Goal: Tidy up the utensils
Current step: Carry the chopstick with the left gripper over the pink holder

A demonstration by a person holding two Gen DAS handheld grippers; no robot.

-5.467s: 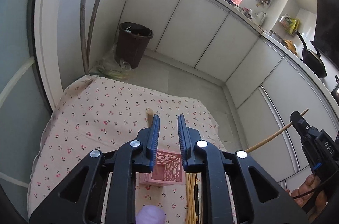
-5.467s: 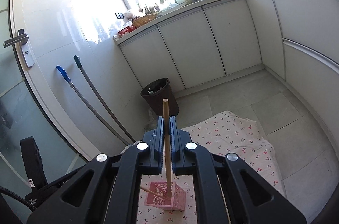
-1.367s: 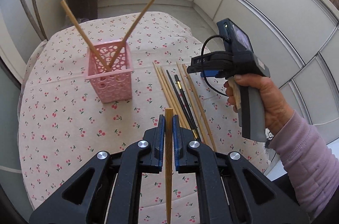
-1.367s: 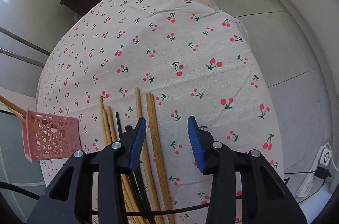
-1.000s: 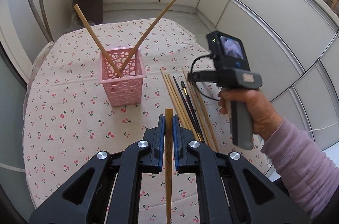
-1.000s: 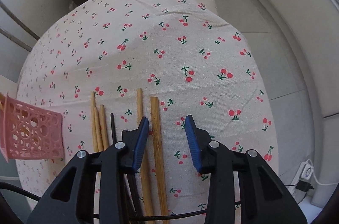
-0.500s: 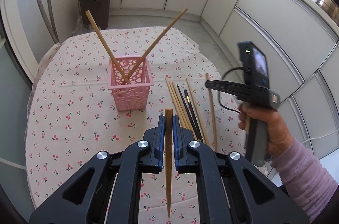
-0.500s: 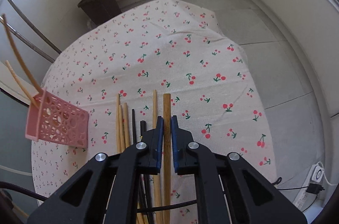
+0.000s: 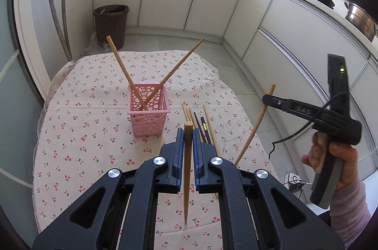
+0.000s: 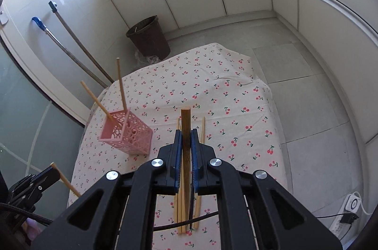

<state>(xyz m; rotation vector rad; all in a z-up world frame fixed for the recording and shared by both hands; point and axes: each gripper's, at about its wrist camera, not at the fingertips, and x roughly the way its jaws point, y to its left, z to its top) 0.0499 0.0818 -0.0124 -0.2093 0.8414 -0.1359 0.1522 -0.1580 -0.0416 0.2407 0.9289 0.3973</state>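
Left gripper (image 9: 186, 134) clamps a chopstick (image 9: 187, 169) upright; pink basket (image 9: 148, 117) lies ahead-left, nearer than to the right gripper (image 10: 186, 141), likewise clamping a chopstick (image 10: 186, 131)

basket (image 9: 148, 118) x1 | chopsticks in basket (image 9: 122, 67) x2 | held chopsticks (image 9: 187, 155) x2 | bin (image 9: 111, 23) x1
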